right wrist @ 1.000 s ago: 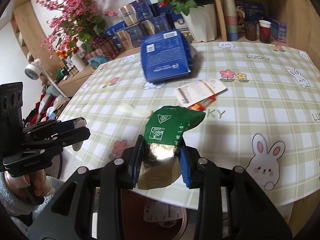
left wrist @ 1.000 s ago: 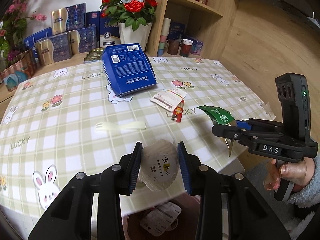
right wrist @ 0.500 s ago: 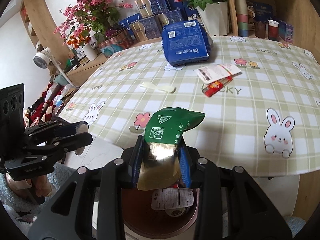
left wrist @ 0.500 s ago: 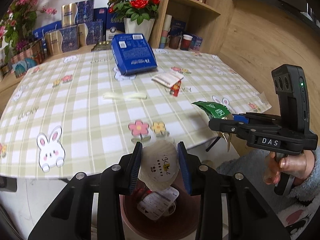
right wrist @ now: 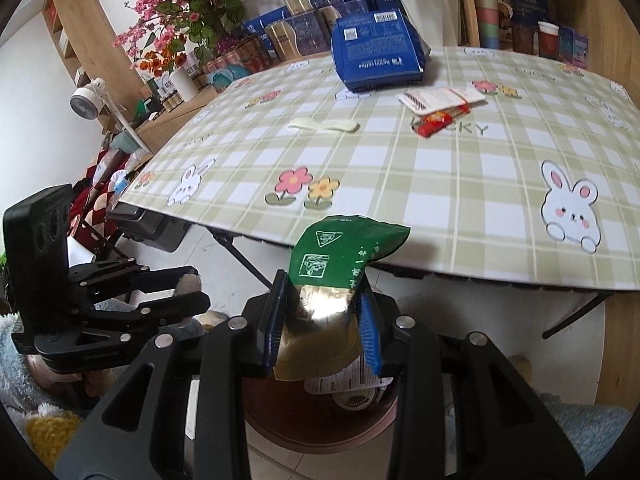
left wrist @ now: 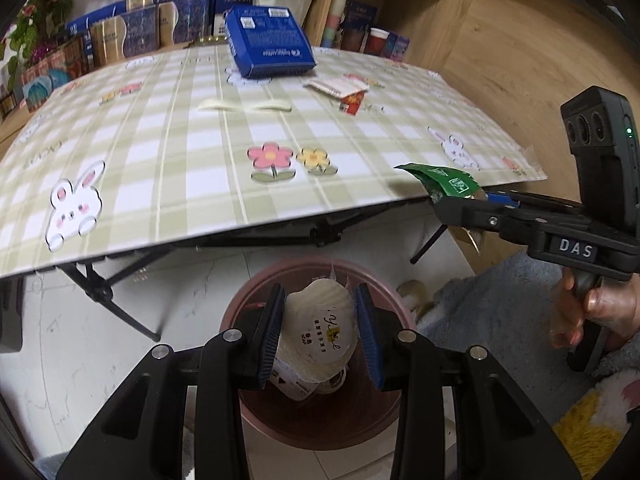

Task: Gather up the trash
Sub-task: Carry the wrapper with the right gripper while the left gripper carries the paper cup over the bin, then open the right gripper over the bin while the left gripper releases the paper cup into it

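Observation:
My left gripper (left wrist: 320,332) is shut on a round white paper lid (left wrist: 318,340) and holds it over the brown trash bin (left wrist: 248,300) on the floor by the table's front edge. My right gripper (right wrist: 323,320) is shut on a green and gold foil wrapper (right wrist: 332,272), also above the bin (right wrist: 288,412); the wrapper also shows in the left wrist view (left wrist: 444,182). Some packaging lies in the bin. On the checked tablecloth lie a pale plastic strip (left wrist: 244,105), a white wrapper (left wrist: 336,86), a red wrapper (left wrist: 352,102) and a blue box (left wrist: 268,42).
The folding table's black legs (left wrist: 112,292) stand to the left of the bin. Boxes, a flower pot (right wrist: 424,8) and cups sit at the table's far side by wooden shelves. The left gripper's body (right wrist: 92,300) is close to the left of the right one.
Both grippers have pulled back from over the table and dropped to just above the bin, each still holding its piece of trash.

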The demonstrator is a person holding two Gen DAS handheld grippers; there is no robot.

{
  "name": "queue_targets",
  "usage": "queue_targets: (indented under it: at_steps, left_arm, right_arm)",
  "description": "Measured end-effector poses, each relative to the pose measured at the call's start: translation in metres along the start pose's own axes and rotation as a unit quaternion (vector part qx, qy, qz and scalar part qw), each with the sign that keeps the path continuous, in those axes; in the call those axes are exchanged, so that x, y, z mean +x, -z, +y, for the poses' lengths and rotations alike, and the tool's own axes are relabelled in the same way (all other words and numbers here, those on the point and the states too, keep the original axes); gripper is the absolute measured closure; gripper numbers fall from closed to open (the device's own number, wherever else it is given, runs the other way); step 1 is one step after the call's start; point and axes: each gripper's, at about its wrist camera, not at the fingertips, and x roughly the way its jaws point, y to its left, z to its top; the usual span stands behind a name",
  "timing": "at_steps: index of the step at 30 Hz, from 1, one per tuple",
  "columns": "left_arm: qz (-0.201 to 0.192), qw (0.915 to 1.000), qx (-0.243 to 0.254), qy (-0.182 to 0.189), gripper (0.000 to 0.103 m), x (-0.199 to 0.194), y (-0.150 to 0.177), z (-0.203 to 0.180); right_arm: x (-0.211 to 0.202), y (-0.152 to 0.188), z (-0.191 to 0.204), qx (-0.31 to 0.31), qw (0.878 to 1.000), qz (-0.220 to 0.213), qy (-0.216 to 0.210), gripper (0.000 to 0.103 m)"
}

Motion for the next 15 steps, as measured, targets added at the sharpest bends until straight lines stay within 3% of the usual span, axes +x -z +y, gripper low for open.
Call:
queue_targets:
  at_steps: [6, 15]
  left_arm:
    - [-0.004, 0.9998, -0.021, 0.0, 0.068, 0.0, 0.005, 0.008]
    - [-0.004, 0.9991, -0.043, 0.0, 0.068, -0.001, 0.01, 0.018]
  right_arm:
    - [0.016, 0.013, 0.004, -0.008, 0.999, 0.031, -0.006, 0.068]
    - [0.056, 0.035, 0.01, -0.007, 0.994, 0.11, -0.016, 0.068]
